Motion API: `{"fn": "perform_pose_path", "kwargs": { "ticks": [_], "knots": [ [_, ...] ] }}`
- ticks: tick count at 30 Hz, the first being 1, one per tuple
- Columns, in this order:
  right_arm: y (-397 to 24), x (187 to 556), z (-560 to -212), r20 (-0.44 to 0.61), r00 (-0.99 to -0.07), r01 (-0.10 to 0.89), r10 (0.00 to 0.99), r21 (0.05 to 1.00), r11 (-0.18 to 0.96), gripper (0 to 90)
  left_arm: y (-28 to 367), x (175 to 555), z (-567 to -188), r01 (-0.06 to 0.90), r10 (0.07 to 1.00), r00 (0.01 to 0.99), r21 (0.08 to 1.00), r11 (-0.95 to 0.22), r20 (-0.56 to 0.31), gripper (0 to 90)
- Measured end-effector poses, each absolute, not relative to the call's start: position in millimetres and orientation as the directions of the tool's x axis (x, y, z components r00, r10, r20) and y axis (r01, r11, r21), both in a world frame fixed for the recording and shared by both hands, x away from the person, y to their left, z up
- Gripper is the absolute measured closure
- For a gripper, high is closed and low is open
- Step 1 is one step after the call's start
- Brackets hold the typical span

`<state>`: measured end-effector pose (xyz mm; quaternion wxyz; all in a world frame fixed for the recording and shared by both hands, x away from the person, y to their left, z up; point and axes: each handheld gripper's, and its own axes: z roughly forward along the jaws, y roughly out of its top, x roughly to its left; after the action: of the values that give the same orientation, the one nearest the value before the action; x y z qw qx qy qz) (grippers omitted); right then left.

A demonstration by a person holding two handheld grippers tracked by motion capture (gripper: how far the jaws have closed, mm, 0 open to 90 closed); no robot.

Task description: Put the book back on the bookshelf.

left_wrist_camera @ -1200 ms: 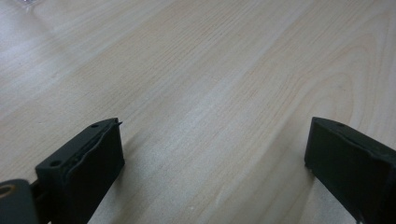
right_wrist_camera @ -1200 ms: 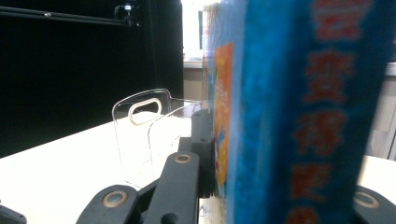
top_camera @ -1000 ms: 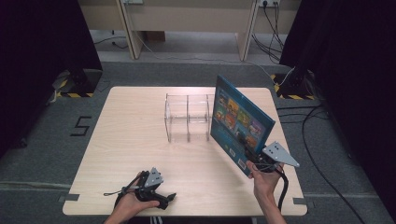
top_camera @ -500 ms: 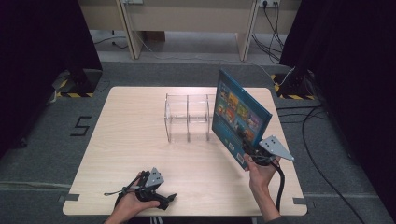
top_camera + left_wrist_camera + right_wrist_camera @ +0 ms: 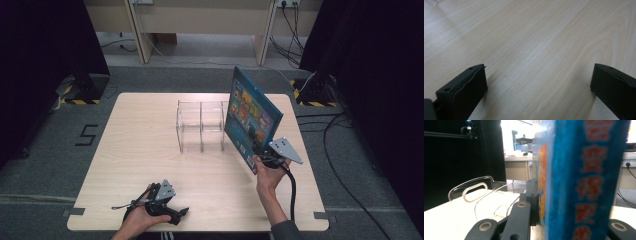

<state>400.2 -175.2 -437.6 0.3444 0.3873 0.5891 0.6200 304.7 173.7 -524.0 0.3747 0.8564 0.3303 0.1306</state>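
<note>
The right gripper (image 5: 263,159) has its jaws clamped on the lower corner of a blue book (image 5: 250,115), one black jaw pressed flat against the cover and the other on the far side of it; in the right gripper view the book (image 5: 584,180) stands upright between the jaws with its blue spine and red lettering close to the lens. From the high view the book is lifted clear of the table (image 5: 130,150), tilted, with its picture cover facing left, and it hangs just to the right of a clear plastic rack (image 5: 200,124) that stands near the middle of the table. The rack (image 5: 474,195) has rounded transparent dividers with a slot handle. The left gripper (image 5: 172,212) rests low at the near edge of the table, its jaws spread wide with nothing between them; the left gripper view shows bare pale wood (image 5: 536,50) between the two black jaws. The two grippers are well apart.
</note>
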Motion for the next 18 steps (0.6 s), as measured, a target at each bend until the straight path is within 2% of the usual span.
{"fn": "perform_pose_path", "kwargs": {
  "ticks": [18],
  "knots": [
    [-158, 425, -453, 0.059, -0.397, 0.019, 0.916, 0.998, -0.056, 82.8, 172, 303, -524, 0.457, 0.648, 0.762, 0.729, -0.510, -0.024, 0.0]
  ]
}}
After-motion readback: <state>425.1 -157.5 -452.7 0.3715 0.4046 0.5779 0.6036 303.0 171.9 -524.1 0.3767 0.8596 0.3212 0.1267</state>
